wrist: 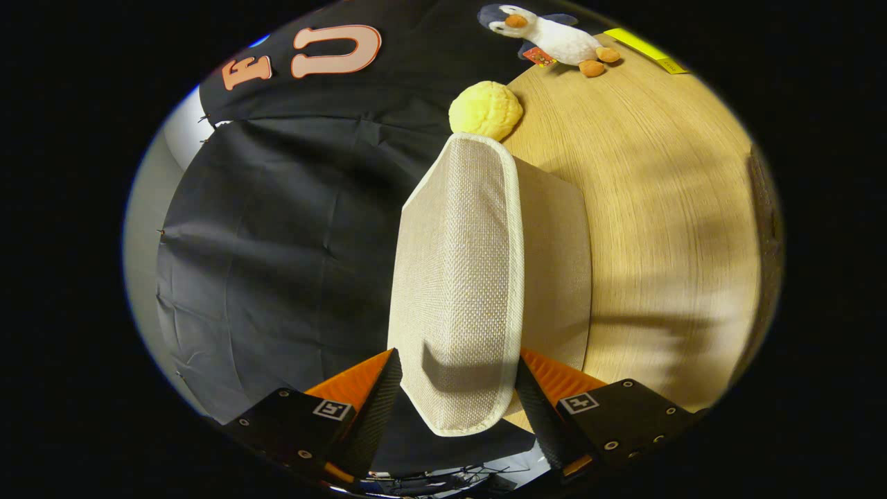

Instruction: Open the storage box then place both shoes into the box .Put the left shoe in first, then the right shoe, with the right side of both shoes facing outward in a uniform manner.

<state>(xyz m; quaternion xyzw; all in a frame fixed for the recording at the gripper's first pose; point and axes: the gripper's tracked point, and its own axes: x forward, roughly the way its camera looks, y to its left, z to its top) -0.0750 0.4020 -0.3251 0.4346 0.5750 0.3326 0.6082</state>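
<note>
Wooden tabletop carries the beige woven fabric storage box lid, flipped upright between the gripper fingers, which look spread with gaps either side. So opening's underway, shoes still to go.

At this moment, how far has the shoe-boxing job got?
Early: the opening step is in hand. The gripper has its fingers either side of the beige woven lid, which stands raised on edge; whether they press it is unclear. Beyond lie a yellow ball and a penguin toy on the wooden table. Both shoes remain to be placed.
</note>
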